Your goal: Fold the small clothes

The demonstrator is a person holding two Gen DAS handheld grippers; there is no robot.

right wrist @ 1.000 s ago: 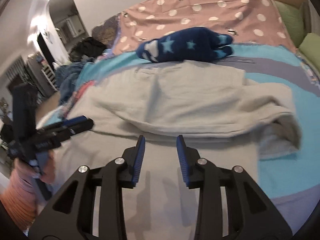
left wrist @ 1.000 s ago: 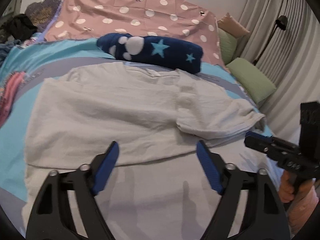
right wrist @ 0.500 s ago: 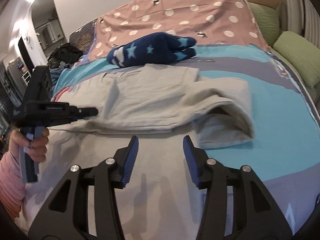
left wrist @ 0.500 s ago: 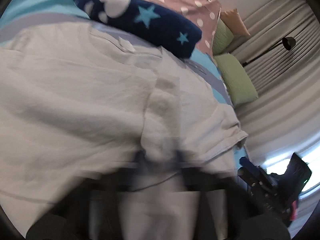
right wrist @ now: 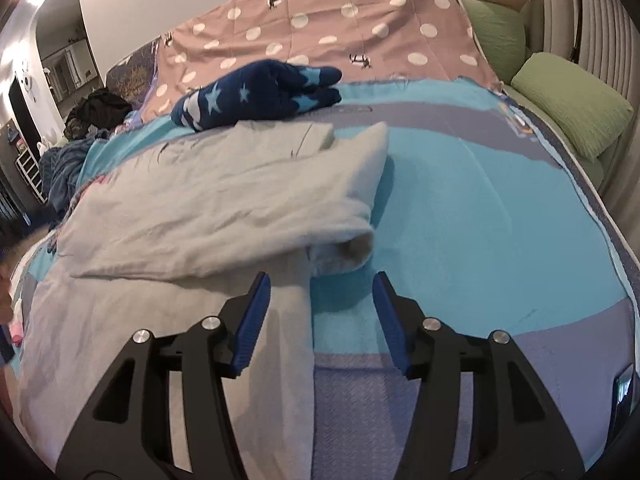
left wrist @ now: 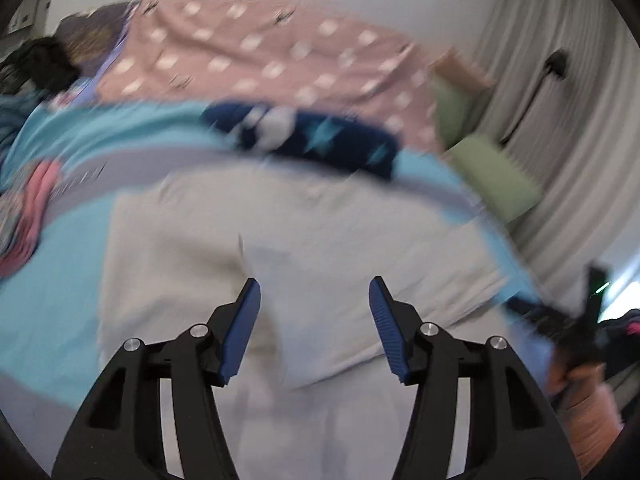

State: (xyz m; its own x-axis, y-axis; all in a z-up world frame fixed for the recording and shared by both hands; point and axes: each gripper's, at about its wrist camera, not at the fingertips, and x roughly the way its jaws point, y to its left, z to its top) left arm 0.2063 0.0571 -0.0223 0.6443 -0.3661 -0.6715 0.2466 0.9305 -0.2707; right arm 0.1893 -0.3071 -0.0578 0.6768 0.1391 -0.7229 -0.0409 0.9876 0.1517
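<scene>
A pale grey T-shirt point(left wrist: 320, 240) lies partly folded on the bed; the left wrist view is blurred by motion. My left gripper point(left wrist: 314, 308) is open and empty, just above the shirt's near part. In the right wrist view the shirt point(right wrist: 224, 208) lies folded lengthwise, its rolled sleeve end point(right wrist: 352, 248) near the fingers. My right gripper point(right wrist: 320, 304) is open and empty, over the shirt's near right edge. The right gripper also shows blurred in the left wrist view point(left wrist: 560, 316).
A navy star-patterned plush roll point(right wrist: 260, 92) lies behind the shirt. A pink dotted cover point(right wrist: 340, 24) lies at the bed head. Green pillows point(right wrist: 568, 100) lie at the right by the curtains. Dark clothes point(right wrist: 100, 108) are piled at the far left.
My left gripper drew back from the shirt, let go and opened. My right gripper opened wider and moved right toward the sleeve end. The shirt is folded narrower.
</scene>
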